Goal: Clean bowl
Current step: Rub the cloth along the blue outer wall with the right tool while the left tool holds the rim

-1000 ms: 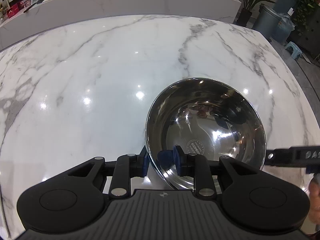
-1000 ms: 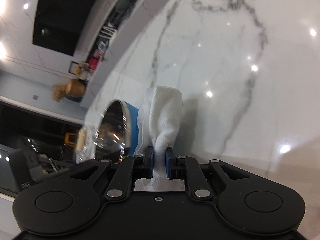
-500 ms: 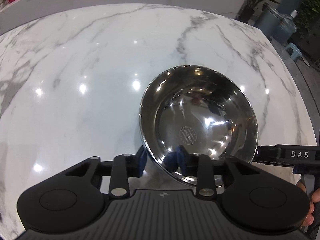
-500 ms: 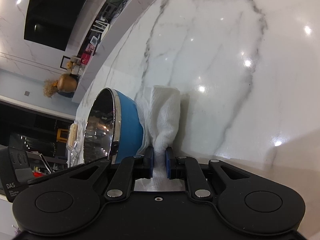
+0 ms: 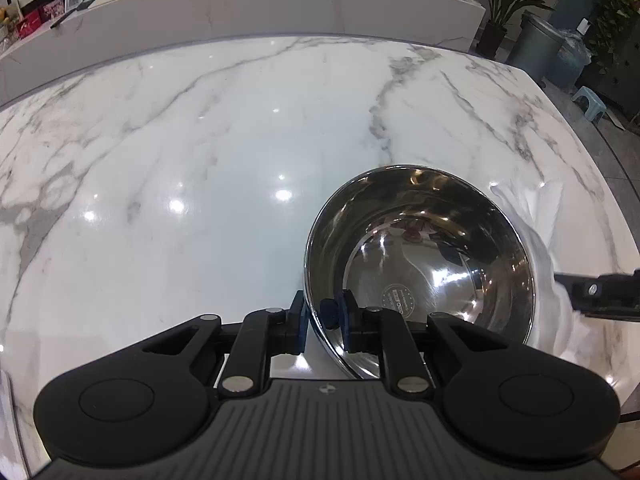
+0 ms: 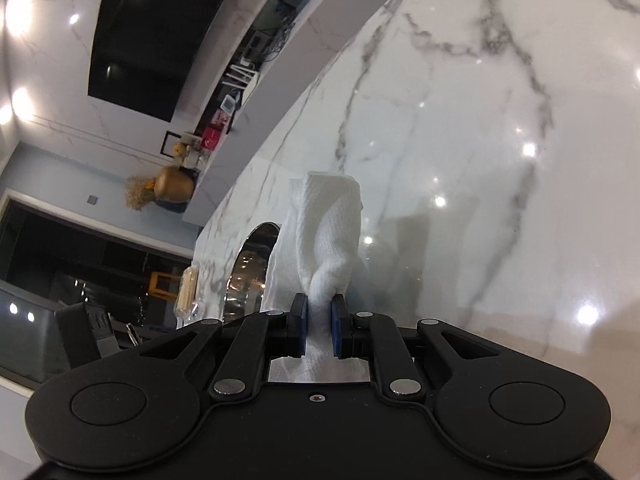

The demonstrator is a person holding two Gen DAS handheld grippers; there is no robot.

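A shiny steel bowl (image 5: 432, 256) with a blue outside is tilted toward me above the marble table (image 5: 200, 152). My left gripper (image 5: 323, 322) is shut on the bowl's near rim, one finger inside and one outside. My right gripper (image 6: 319, 320) is shut on a white cloth (image 6: 326, 232) and holds it against the bowl's outer right side. The cloth also shows in the left wrist view (image 5: 540, 220), wrapped around the bowl's right edge. The bowl's rim (image 6: 250, 264) shows left of the cloth in the right wrist view.
A long marble counter (image 5: 240, 0) with small items runs behind the table. A grey bin (image 5: 536, 44), potted plants (image 5: 500, 4) and a small blue stool (image 5: 592, 102) stand past the table's far right corner. A clear packet (image 6: 188, 292) lies near the bowl.
The bowl has tilted and shifted in my left gripper. My right gripper has moved the cloth along the bowl's outside, so the cloth now covers the blue wall and shows at the bowl's right.
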